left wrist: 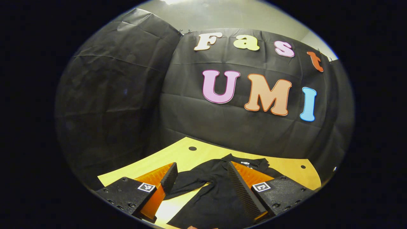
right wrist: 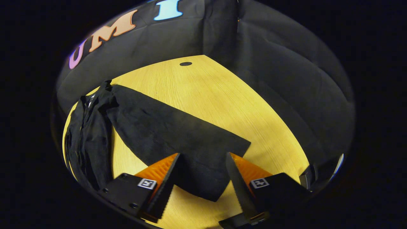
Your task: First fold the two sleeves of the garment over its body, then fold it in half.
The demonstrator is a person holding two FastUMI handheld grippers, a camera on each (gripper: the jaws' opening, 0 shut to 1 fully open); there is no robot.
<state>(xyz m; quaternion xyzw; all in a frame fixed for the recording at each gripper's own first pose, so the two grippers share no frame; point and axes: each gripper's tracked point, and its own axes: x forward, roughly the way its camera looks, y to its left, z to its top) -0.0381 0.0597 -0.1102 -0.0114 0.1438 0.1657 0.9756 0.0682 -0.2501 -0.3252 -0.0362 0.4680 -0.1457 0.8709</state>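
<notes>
- A black, soft-cloth, long-sleeved garment lies flat on the yellow wood-grain counter, its collar, with a small white tag inside it, toward the far edge of the counter by the black cloth booth wall.
- In the right gripper view, one long black sleeve lies stretched out flat across the bare counter, away from the body of the garment, its cuff end reaching the near edge. It has not been folded over the body.
- In the left gripper view, the other sleeve runs out sideways from the body toward the left side of the counter, a little rumpled, and it too looks unfolded.
- The left hand-held gripper, black with orange ribbed fingers, is held wide apart above the garment, one finger over that sleeve and the other over the body; nothing is between the fingers.
- The right hand-held gripper is likewise spread wide, straddling the cuff end of the stretched sleeve from above; whether the fingertips touch the cloth cannot be told, but they do not pinch it.
- Judged from this, the task is at its very start: neither sleeve fold is done, and the fold in half is still to come.
- The likely step in hand is taking hold of each sleeve near its end.
</notes>
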